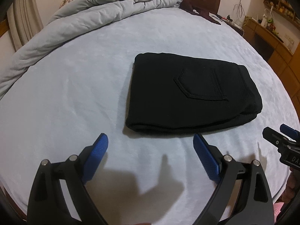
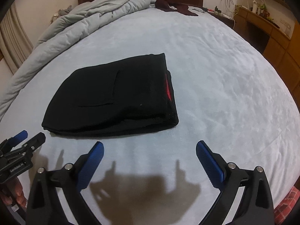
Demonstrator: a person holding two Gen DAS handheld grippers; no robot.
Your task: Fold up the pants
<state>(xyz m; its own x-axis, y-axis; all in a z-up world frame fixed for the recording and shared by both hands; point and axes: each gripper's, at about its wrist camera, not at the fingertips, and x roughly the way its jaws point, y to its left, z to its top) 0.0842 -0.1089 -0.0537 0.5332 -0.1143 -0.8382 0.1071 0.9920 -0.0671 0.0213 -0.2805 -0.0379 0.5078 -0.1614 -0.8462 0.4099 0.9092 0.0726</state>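
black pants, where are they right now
The folded black pants lie flat on the light blue bed sheet, just ahead of both open grippers and touching neither: right of centre in the left wrist view, left of centre in the right, with the rumpled grey duvet beyond.

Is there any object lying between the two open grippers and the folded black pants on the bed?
Nothing visible does. Only bare bed sheet lies between the left gripper and the near edge of the black pants, and likewise in front of the right gripper. The grey duvet lies bunched far behind the pants.
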